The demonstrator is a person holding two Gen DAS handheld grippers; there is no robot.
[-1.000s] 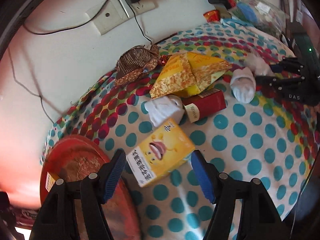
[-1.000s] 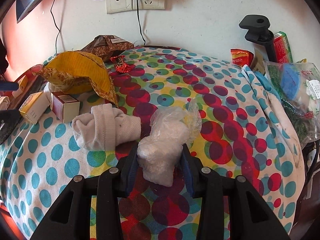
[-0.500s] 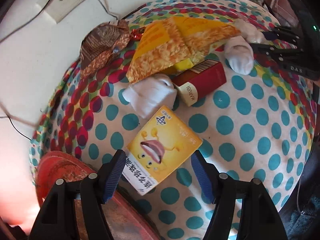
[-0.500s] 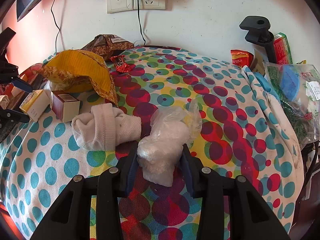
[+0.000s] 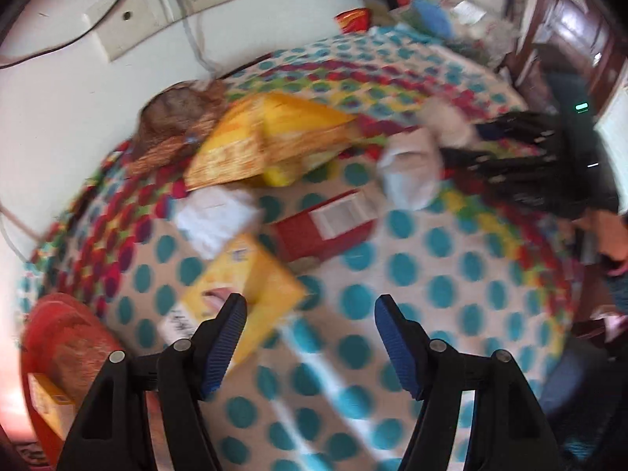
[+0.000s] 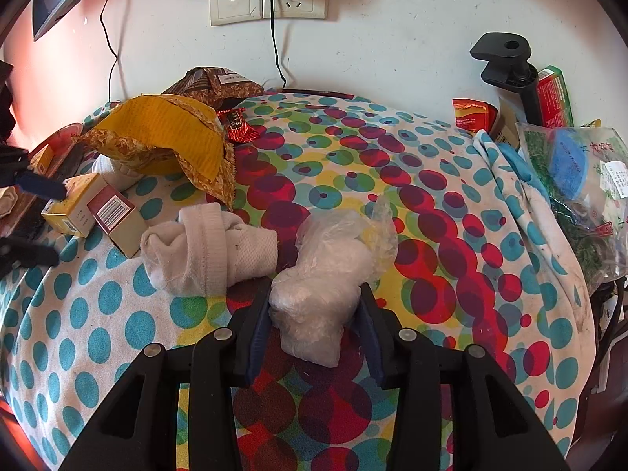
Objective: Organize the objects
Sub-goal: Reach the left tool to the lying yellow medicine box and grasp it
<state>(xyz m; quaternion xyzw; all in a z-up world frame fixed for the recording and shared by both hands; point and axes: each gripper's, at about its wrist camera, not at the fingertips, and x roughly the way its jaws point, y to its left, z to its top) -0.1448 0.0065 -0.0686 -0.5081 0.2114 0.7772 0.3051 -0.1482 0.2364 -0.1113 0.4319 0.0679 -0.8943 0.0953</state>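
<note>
The right gripper (image 6: 316,327) points down at a clear plastic bag (image 6: 327,274) of white stuff on the dotted surface (image 6: 451,235). The bag's lower part sits between the blue pads. The left pad touches it; on the right side I cannot tell contact. The jaws are narrow and have just been opening slightly, with the bag between them. Just left of the bag lies a rolled white sock (image 6: 208,251), touching or nearly touching it. Further left are a red box (image 6: 117,216) with a barcode and a yellow box (image 6: 74,206).

The left gripper (image 5: 310,337) stands about half open with nothing between its pads. In its blurred view the yellow box (image 5: 243,286) lies just beyond the left pad (image 5: 223,347), partly behind it, with the red box (image 5: 325,223) beyond and a second sock (image 5: 214,219) touching the yellow box's far corner. A red tray (image 5: 66,345) sits at the surface's left edge with a small yellow packet in it.

Compared with a second ago, the yellow box was centred between the left jaws; now it sits off to the left. The bag and the right gripper hold the same place as before.

Writing: the yellow box's print is too blurred to read now. A green pack (image 6: 555,96) and an orange packet (image 6: 471,114) by the wall carry print too small to read.
</note>
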